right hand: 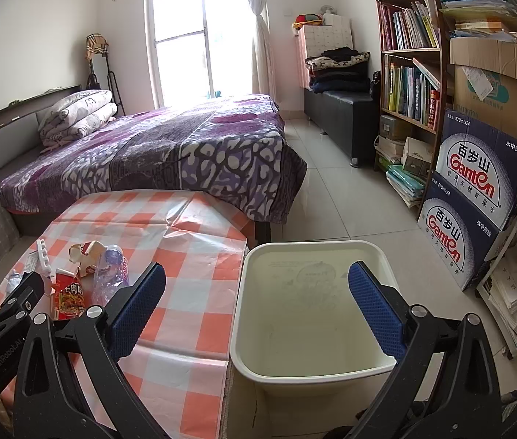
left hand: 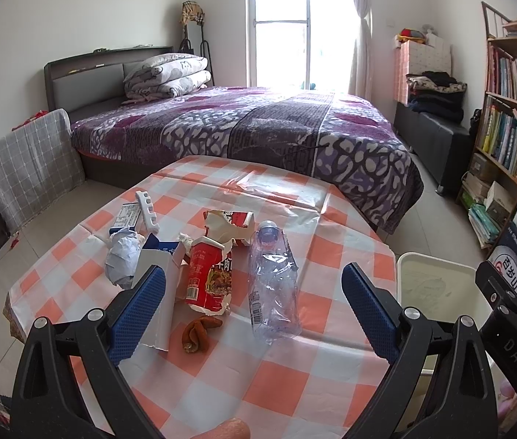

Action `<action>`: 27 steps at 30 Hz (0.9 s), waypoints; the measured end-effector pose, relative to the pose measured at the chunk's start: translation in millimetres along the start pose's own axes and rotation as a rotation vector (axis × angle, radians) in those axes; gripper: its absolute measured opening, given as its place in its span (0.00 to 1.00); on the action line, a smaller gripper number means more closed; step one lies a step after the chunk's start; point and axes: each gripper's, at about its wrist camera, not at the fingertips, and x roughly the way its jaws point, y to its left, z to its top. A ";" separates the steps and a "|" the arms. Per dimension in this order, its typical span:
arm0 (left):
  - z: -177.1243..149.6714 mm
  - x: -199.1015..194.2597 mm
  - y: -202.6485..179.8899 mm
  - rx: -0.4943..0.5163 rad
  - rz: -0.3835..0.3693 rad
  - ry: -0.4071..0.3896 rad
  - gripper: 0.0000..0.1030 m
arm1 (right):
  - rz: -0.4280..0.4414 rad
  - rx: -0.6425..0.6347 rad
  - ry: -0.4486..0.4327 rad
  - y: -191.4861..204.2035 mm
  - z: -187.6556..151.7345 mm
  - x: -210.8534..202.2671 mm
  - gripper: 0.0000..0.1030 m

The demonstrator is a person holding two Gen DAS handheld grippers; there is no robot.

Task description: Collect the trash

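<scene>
The left gripper (left hand: 253, 309) stands wide, empty, above the near edge of the checked table (left hand: 287, 384). The right gripper (right hand: 256, 312) is equally wide, empty, over the white bin (right hand: 238, 329) at the table's right.

Trash lies mid-table: crushed plastic bottle (left hand: 273, 285), red noodle cup (left hand: 209, 280), crumpled paper (left hand: 123, 259), brown peel (left hand: 199, 331).

Risks:
1. The bottle may roll or spring from the pads.
2. The glossy tablecloth may snag and drag.

Only the right wrist view shows the bin interior, which is empty. Only the left wrist view shows the peel and paper.

White carton (left hand: 163, 292) partly hidden behind left jaws.
</scene>
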 end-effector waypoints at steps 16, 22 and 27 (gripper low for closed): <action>26.7 6.8 24.2 -0.094 -0.026 0.018 0.91 | 0.079 0.049 0.036 9.3 21.7 1.9 0.93; 50.0 53.8 65.7 -0.132 -0.093 0.273 0.92 | 0.158 -0.057 0.120 43.2 42.0 16.6 0.93; 54.5 94.1 106.4 -0.104 0.022 0.446 0.93 | 0.231 -0.099 0.288 66.4 42.8 47.6 0.93</action>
